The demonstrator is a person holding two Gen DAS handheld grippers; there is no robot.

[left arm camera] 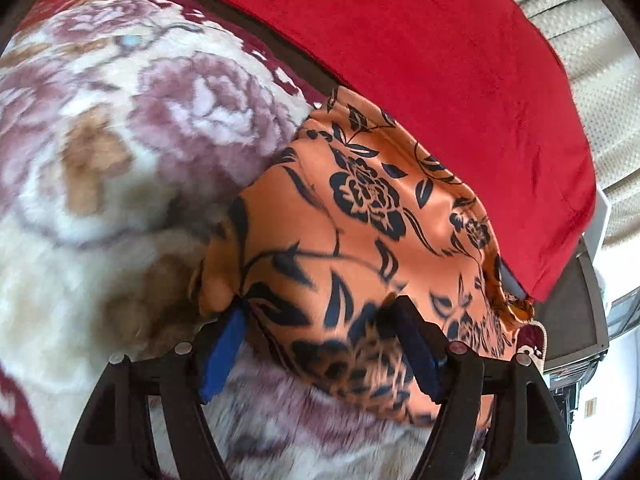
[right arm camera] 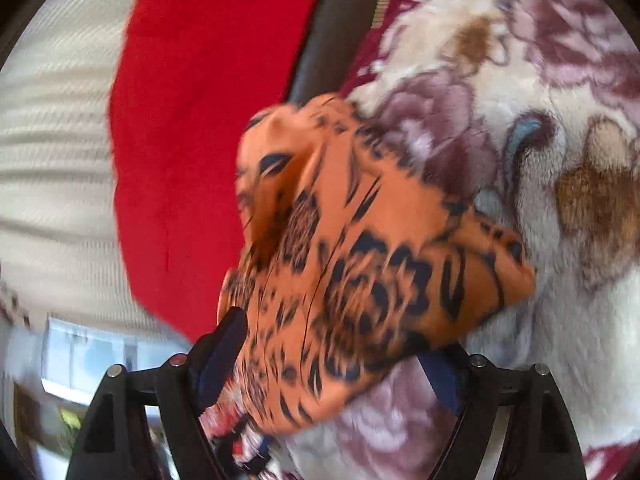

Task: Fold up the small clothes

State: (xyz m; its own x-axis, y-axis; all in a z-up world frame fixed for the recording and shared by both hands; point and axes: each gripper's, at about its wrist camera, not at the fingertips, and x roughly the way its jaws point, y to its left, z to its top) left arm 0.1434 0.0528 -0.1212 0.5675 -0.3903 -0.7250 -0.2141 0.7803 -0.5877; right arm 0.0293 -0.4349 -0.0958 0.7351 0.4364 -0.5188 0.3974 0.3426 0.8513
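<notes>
On a floral plush blanket (left arm camera: 120, 128) beside a red cushion (left arm camera: 420, 80), orange cloth (left arm camera: 340, 220) lies between both grippers' wide fingers (left arm camera: 224, 344).

Left gripper (left arm camera: 320, 312) angles downward, its jaws spread apart; right gripper (right arm camera: 340, 344) likewise tilts down with jaws wide, neither pinching.

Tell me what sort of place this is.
Probably a home bedroom or living room: a plush floral blanket as the work surface, a red cushion behind it, and pale ribbed upholstery, perhaps a sofa or headboard.
</notes>
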